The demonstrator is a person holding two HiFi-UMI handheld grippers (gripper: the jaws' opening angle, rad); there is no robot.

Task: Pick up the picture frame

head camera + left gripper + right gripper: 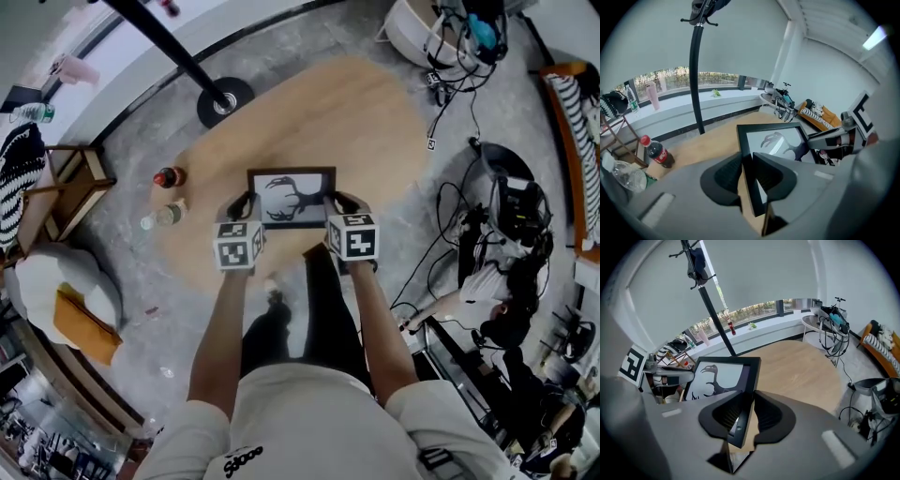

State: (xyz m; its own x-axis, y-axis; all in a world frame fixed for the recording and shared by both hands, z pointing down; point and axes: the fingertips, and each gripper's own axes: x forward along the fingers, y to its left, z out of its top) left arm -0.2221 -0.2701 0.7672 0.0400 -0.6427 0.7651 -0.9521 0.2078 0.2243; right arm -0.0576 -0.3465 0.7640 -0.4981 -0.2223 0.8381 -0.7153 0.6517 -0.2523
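picture frame (292, 198) hangs over the wooden table (366, 112), left gripper (746, 173) and right gripper (749, 416) each clamped on a side edge; best raised level, both hands together, to avoid twisting

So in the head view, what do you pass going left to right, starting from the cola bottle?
cola bottle → left gripper → picture frame → right gripper

Head view steeply down from overhead; gripper views close along jaws, seemingly converging, picture frame (292, 198) common
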